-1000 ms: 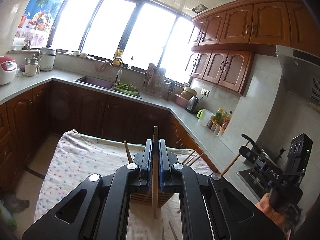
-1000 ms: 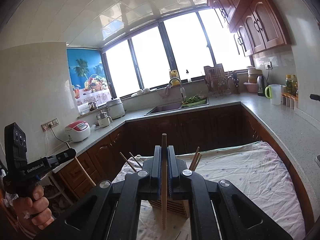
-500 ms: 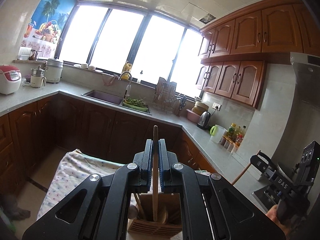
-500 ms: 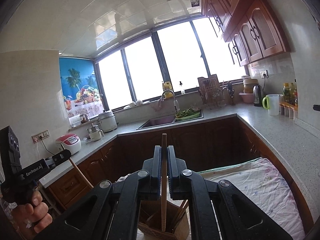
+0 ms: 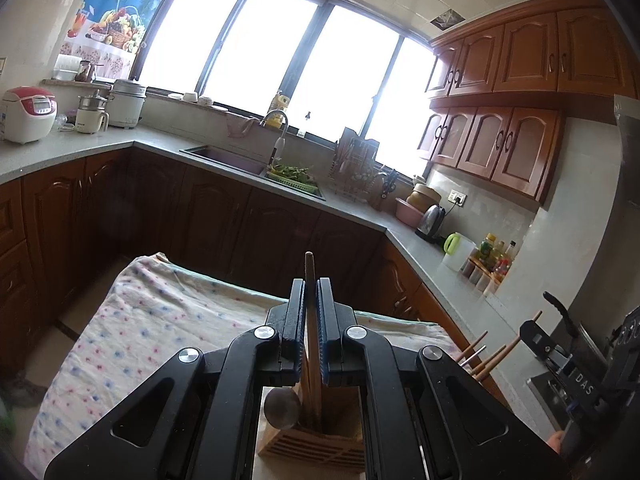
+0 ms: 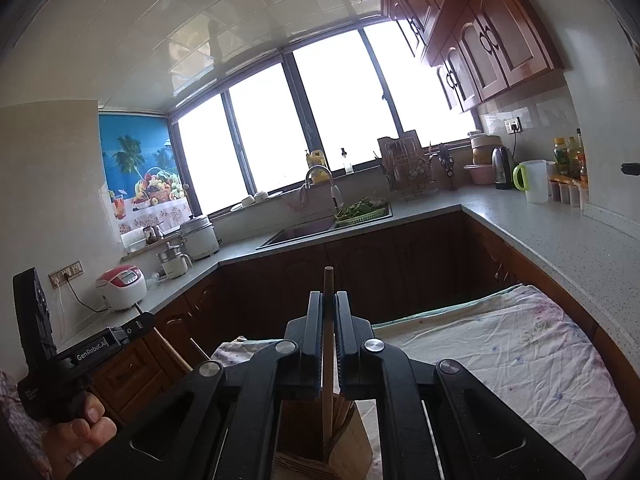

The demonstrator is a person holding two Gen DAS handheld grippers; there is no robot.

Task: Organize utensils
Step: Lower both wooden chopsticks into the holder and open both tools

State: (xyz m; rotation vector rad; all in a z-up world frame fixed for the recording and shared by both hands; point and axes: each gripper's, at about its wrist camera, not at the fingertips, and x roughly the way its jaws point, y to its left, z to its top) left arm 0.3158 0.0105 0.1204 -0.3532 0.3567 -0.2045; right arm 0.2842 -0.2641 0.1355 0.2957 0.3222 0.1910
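The wooden holder (image 5: 316, 438) sits low in the left wrist view, at about 6 o'clock, right under the left tongs (image 5: 311, 320). It has slats on its front. It stands on the flowery cloth (image 5: 132, 320) that covers the counter. Inside it are a dark round spoon head (image 5: 282, 407) and some wooden sticks. The tongs' black arms hide much of the holder, so I cannot count what is in it.

The left tongs are squeezed nearly closed on one wooden chopstick (image 5: 310, 276). The stick stands upright. Its top pokes out above the tips and its bottom goes down into the holder.

The right tongs (image 6: 328, 332) are also pinched nearly closed on a wooden stick (image 6: 328, 280). It stands upright too, with its low end down inside the holder (image 6: 348, 444). More stick tips show in there just beside it.

At 3 o'clock in the left view, the other tool shows with more sticks (image 5: 490, 362) near it. Its tips are hard to make out there. At 8 o'clock in the right view, a hand (image 6: 80, 432) grips the left tool, cut off by the edge.

Farther out are the grey kitchen worktop (image 5: 360, 216), a sink (image 5: 224, 156), a red rice cooker (image 5: 28, 114) and a kettle (image 5: 431, 222).
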